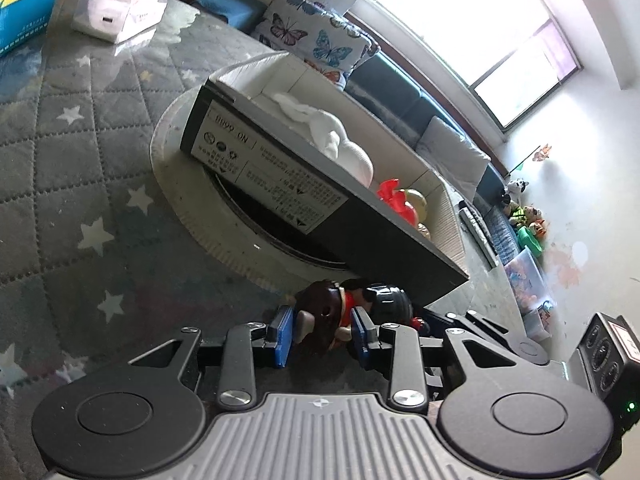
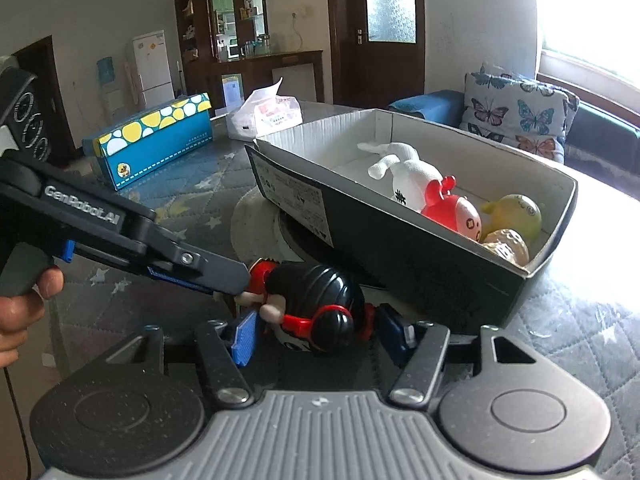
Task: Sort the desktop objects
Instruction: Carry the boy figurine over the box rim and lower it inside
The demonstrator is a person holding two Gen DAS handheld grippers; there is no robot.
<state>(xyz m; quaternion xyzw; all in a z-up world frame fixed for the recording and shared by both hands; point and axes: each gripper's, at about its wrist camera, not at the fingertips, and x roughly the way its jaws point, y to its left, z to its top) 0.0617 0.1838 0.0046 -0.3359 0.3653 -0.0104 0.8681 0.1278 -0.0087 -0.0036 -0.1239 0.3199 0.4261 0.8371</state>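
Two toy figures lie on the table in front of a black cardboard box [image 2: 420, 256]. My left gripper [image 1: 322, 334] is shut on a brown-haired doll in red [image 1: 320, 316]. My right gripper [image 2: 316, 330] has its blue pads around a black-haired doll with red headphones [image 2: 320, 304], pads close to or touching its sides. The left gripper also shows in the right wrist view [image 2: 240, 280], reaching in from the left. The box holds a white plush rabbit [image 2: 404, 172], a red toy [image 2: 452, 210], a yellow toy [image 2: 516, 212] and a golden ball [image 2: 508, 246].
The box rests tilted on a round white stand [image 1: 192, 208]. A blue dotted box [image 2: 152, 144] and a white tissue pack [image 2: 264, 116] sit farther back on the grey star-patterned cloth [image 1: 80, 160]. A sofa with butterfly cushions [image 2: 520, 116] lies beyond the table.
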